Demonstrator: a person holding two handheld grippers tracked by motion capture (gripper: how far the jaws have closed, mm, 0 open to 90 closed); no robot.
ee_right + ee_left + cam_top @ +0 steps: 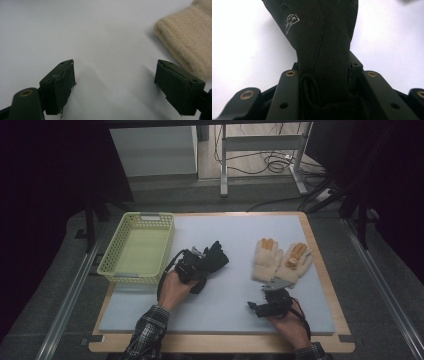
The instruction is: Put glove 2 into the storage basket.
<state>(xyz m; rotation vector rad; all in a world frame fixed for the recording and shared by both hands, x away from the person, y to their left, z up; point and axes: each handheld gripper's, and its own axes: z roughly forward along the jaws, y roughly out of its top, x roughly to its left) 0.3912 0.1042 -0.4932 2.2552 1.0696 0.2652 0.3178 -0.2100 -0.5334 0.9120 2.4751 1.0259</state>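
A black glove (216,258) lies on the pale blue mat, its cuff pinched by my left gripper (196,264). In the left gripper view the black glove (324,45) runs up from between the shut jaws and carries a small white logo. A pair of cream knit gloves (278,259) with orange fingertips lies to the right. My right gripper (272,296) sits just below their cuffs, open and holding nothing. The right gripper view shows a cream glove cuff (186,42) beyond the right jaw, apart from it.
A yellow-green plastic basket (112,254) with nothing in it stands at the mat's left edge, close to my left hand. The mat (235,227) rests on a wooden table (327,285). Desk legs and cables lie on the floor behind.
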